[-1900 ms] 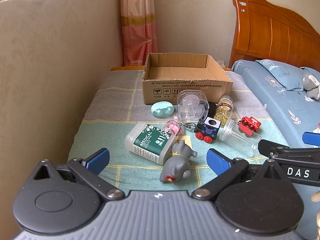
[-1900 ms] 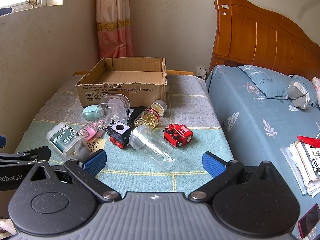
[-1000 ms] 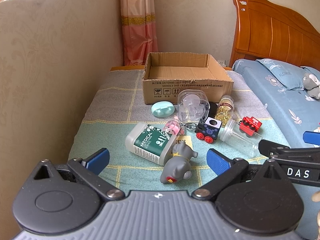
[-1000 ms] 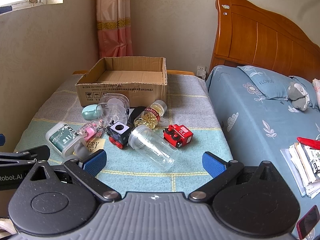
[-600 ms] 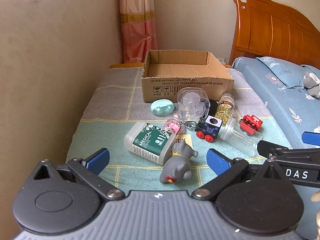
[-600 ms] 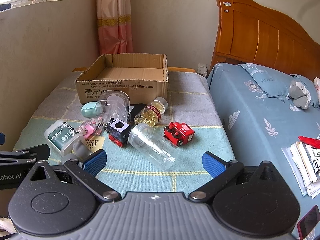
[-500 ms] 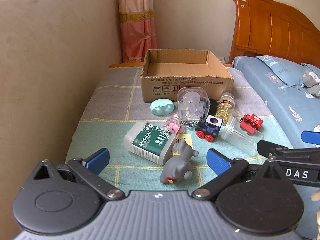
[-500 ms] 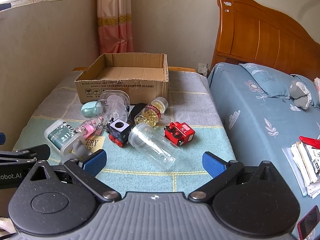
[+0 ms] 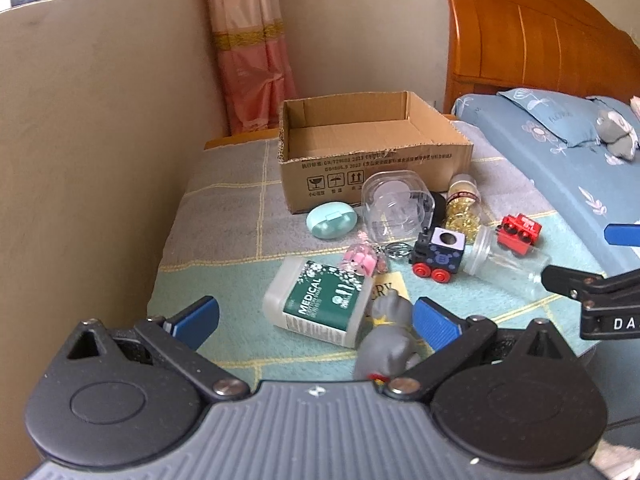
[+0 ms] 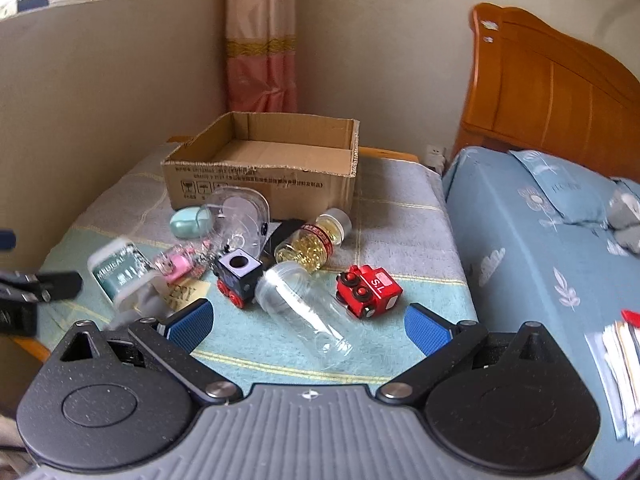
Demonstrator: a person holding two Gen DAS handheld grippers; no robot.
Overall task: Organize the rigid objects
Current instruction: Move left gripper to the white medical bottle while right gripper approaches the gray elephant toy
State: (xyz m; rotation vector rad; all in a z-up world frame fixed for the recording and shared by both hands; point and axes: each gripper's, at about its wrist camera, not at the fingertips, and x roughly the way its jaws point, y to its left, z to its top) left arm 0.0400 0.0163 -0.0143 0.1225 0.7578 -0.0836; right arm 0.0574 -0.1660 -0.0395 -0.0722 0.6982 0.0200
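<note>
An open cardboard box (image 9: pixel 372 160) (image 10: pixel 264 176) stands empty at the back of the checked blanket. In front of it lie a green medical bottle (image 9: pixel 320 306) (image 10: pixel 120 270), a grey elephant toy (image 9: pixel 386 342), a black toy train (image 9: pixel 438 254) (image 10: pixel 238 274), a red toy car (image 9: pixel 518 232) (image 10: pixel 370 290), a clear jar (image 10: pixel 308 312) (image 9: pixel 504 262), a pill bottle (image 10: pixel 316 242), a clear square container (image 9: pixel 396 206) and a mint case (image 9: pixel 331 220). My left gripper (image 9: pixel 316 320) is open over the medical bottle. My right gripper (image 10: pixel 308 322) is open over the clear jar.
A beige wall runs along the left. A bed with a blue sheet (image 10: pixel 540 240) and wooden headboard (image 9: pixel 540 40) lies to the right. Papers (image 10: pixel 620 364) lie on the bed. A pink keychain (image 9: pixel 362 260) and a yellow card (image 9: pixel 386 290) lie among the objects.
Both grippers have moved forward and lower toward the objects. The elephant now sits against the left gripper's right finger. No object has been taken.
</note>
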